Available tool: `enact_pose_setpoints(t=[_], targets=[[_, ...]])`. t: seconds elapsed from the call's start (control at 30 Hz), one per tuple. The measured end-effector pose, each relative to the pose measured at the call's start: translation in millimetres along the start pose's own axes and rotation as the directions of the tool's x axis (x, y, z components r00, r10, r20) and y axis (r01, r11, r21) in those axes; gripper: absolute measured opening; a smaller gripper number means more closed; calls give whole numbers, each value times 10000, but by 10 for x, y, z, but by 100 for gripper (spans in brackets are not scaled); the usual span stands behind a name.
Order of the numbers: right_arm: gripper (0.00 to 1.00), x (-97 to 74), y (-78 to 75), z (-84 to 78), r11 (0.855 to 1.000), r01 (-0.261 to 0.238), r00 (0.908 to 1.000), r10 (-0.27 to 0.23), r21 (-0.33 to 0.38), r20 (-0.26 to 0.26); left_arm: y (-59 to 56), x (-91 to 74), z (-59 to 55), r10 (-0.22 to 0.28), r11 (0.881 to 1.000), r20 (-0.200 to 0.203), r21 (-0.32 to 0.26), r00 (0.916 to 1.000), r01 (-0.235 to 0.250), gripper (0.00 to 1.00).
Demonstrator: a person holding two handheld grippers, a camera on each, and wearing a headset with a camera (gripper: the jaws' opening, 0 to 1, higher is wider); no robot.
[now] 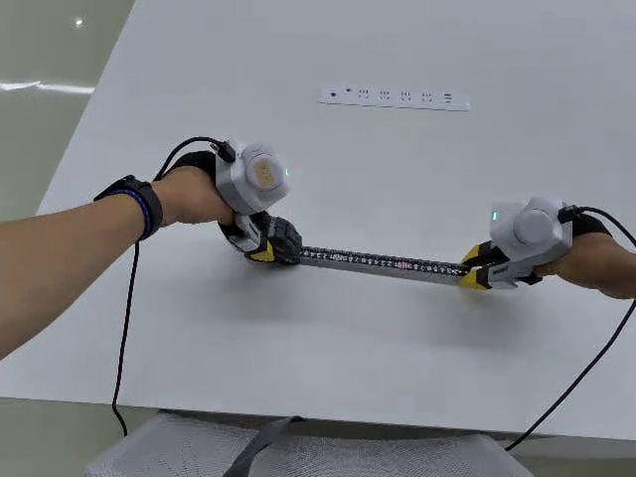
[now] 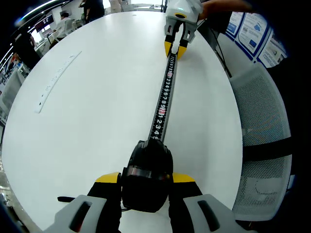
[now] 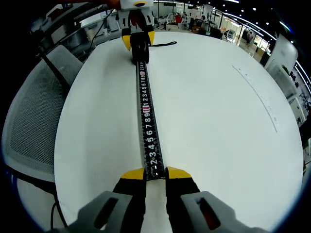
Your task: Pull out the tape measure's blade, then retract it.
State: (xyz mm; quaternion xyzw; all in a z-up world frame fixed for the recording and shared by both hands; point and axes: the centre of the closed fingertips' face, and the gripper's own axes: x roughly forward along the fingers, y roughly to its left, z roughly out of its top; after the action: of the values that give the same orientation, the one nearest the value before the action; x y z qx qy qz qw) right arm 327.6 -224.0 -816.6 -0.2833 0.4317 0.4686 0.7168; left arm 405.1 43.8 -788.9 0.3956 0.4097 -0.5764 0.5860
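The black tape measure case (image 1: 278,240) (image 2: 147,174) rests on the white table with my left gripper (image 1: 260,244) (image 2: 146,177) shut on its sides. Its dark blade (image 1: 383,263) (image 2: 164,99) (image 3: 147,121), printed with white numbers, stretches flat across the table. My right gripper (image 1: 471,270) (image 3: 155,172) is shut on the blade's free end. In the left gripper view the right gripper (image 2: 177,46) sits at the far end of the blade. The right gripper view has the left gripper (image 3: 138,41) and the case (image 3: 139,48) at the far end.
A white power strip (image 1: 394,97) (image 2: 54,79) (image 3: 255,94) lies flat farther back on the table (image 1: 397,179). A grey mesh chair (image 1: 288,447) (image 2: 265,145) (image 3: 36,116) stands at the near table edge. Black cables (image 1: 124,328) trail off both hands.
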Motion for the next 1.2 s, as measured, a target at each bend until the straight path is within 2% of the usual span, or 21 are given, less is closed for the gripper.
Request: enact_pose_setpoints(t=[0.23, 0.63, 0.87, 1.0, 1.1, 1.2], targets=[[13, -40, -21, -85, 10000, 56, 10000, -55, 74, -77, -2, -4, -4, 9, 10000, -11, 5, 10000, -9, 34], [14, -35, -14, -129, 9999, 96, 9998, -95, 69, -188, 6, 0, 5, 29, 10000, -30, -6, 10000, -29, 34], [15, -47, -47, -119, 9993, 339, 9993, -338, 141, -128, 17, 8, 18, 92, 9999, -41, 93, 9999, -92, 35], [16, -58, -67, -144, 9960, 495, 9988, -498, 743, 31, 29, 13, 30, 237, 9997, 59, -41, 9997, -237, 36], [19, -71, -91, -154, 9946, 779, 9968, -790, 688, 128, 41, 20, 34, 402, 9992, -2, -63, 9992, -402, 36], [20, -69, -105, -160, 9908, 954, 9951, -975, 965, 182, 49, 36, 36, 595, 9982, -95, 61, 9982, -594, 37]])
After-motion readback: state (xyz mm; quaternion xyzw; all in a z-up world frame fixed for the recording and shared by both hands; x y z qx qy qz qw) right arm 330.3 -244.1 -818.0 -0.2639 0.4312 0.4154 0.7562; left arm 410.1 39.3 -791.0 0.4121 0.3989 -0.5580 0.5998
